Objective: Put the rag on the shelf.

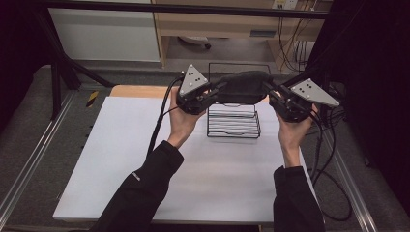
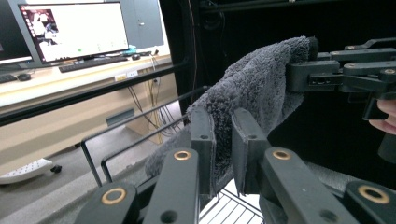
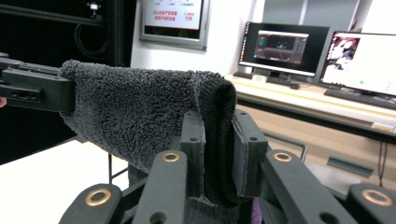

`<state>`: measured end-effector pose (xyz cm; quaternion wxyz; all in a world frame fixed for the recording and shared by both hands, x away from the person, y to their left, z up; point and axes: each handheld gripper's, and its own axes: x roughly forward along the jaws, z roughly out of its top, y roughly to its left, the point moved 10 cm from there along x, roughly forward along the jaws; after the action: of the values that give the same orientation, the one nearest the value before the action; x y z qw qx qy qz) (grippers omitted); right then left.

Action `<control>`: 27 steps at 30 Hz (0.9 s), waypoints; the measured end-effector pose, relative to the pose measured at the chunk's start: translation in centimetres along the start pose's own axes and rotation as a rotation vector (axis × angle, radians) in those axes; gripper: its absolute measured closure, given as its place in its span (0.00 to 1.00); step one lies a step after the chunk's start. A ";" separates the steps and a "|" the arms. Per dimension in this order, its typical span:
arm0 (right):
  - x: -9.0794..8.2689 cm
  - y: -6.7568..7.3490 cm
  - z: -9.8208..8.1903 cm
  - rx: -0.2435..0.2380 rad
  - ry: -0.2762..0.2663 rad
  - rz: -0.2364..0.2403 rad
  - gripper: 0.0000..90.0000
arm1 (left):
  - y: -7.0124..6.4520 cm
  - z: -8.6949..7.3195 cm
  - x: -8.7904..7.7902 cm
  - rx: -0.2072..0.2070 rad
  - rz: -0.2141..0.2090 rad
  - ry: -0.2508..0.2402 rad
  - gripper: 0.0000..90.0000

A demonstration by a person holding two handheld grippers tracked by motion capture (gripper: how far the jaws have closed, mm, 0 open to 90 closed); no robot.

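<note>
A dark grey fluffy towel (image 1: 243, 86) hangs stretched between my two grippers, above a black wire basket (image 1: 234, 126) on the white table top. My left gripper (image 1: 216, 91) is shut on the towel's left end; in the left gripper view its jaws pinch the cloth (image 2: 252, 88) between the pads (image 2: 203, 140). My right gripper (image 1: 271, 93) is shut on the right end, where a folded edge of the towel (image 3: 140, 112) sits between its pads (image 3: 245, 149). Each gripper view also has the other gripper far off, clamped on the far end.
The white table top (image 1: 145, 159) spreads in front of and left of the basket. A black frame bar (image 1: 193, 8) crosses the back. Cables (image 1: 321, 159) trail down the right side. Desks with monitors (image 2: 70, 28) stand beyond the table.
</note>
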<state>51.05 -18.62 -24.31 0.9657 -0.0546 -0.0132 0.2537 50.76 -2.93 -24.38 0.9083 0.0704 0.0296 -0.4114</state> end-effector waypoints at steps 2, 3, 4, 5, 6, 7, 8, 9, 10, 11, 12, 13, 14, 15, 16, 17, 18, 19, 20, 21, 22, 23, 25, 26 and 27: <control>-0.1 0.0 -0.3 0.013 0.018 0.009 0.84 | -0.1 -0.5 0.0 0.001 -0.005 0.011 0.89; -0.2 0.1 -0.4 0.026 0.028 0.016 0.83 | -0.1 -0.7 0.0 0.001 -0.007 0.016 0.89; -0.3 0.1 -0.5 0.023 0.034 0.018 0.82 | -0.1 -1.0 -0.1 -0.001 -0.011 0.022 0.89; -0.4 0.2 -0.7 0.027 0.046 0.022 0.80 | -0.2 -1.2 -0.1 -0.004 -0.013 0.027 0.89; -0.5 0.3 -0.9 0.034 0.062 0.024 0.79 | -0.2 -1.5 0.0 -0.004 -0.013 0.031 0.89; -0.7 0.3 -1.1 0.037 0.074 0.026 0.76 | -0.2 -1.8 0.0 -0.006 -0.015 0.038 0.89; -0.8 0.3 -1.3 0.045 0.090 0.030 0.74 | -0.3 -2.0 0.0 -0.007 -0.016 0.044 0.88; -0.9 0.4 -1.6 0.052 0.106 0.033 0.73 | -0.3 -2.3 0.0 -0.007 -0.018 0.051 0.88; -1.1 0.4 -1.9 0.059 0.123 0.033 0.70 | -0.4 -2.6 0.0 -0.009 -0.019 0.056 0.88; -1.3 0.4 -2.3 0.062 0.144 0.031 0.68 | -0.4 -2.7 0.1 -0.008 -0.020 0.061 0.88; -1.4 0.4 -2.5 0.060 0.153 0.030 0.66 | -0.5 -3.0 0.1 -0.007 -0.024 0.067 0.88; -1.5 0.4 -2.8 0.063 0.165 0.030 0.65 | -0.5 -3.2 0.1 -0.005 -0.023 0.074 0.87; -1.7 0.4 -3.1 0.065 0.181 0.032 0.64 | -0.6 -3.4 0.1 -0.004 -0.022 0.080 0.87; -1.8 0.4 -3.5 0.069 0.194 0.033 0.63 | -0.6 -3.6 0.1 -0.004 -0.021 0.087 0.87; -1.9 0.4 -3.8 0.073 0.207 0.036 0.61 | -0.7 -3.9 0.1 -0.004 -0.020 0.097 0.87; -2.0 0.4 -4.3 0.079 0.226 0.037 0.61 | -0.8 -4.1 0.1 -0.003 -0.021 0.102 0.86; -2.0 0.4 -4.5 0.081 0.235 0.036 0.61 | -0.8 -4.4 0.1 0.001 -0.019 0.111 0.86; -2.1 0.4 -4.9 0.086 0.245 0.040 0.61 | -0.9 -4.6 0.1 0.005 -0.017 0.115 0.86; -2.1 0.4 -5.1 0.092 0.250 0.041 0.60 | -0.9 -4.8 0.2 0.007 -0.014 0.117 0.85; -2.1 0.4 -5.4 0.101 0.258 0.043 0.60 | -0.9 -5.0 0.2 0.009 -0.014 0.121 0.85; -2.1 0.4 -5.7 0.108 0.267 0.047 0.60 | -0.9 -5.2 0.2 0.011 -0.012 0.126 0.85; -2.1 0.4 -6.0 0.112 0.275 0.051 0.60 | -0.9 -5.4 0.2 0.010 -0.011 0.132 0.85; -2.0 0.5 -6.6 0.125 0.288 0.057 0.59 | -0.9 -5.7 0.3 0.003 -0.010 0.137 0.83; -2.0 0.6 -6.9 0.131 0.298 0.059 0.60 | -0.9 -5.9 0.3 -0.001 -0.013 0.143 0.82; -1.9 0.6 -7.1 0.138 0.304 0.065 0.60 | -0.9 -6.1 0.4 -0.006 -0.013 0.152 0.81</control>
<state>49.46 -19.74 -31.46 0.9493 -0.0263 0.1523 0.2737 50.37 -2.87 -30.53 0.9009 0.0983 0.1000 -0.4108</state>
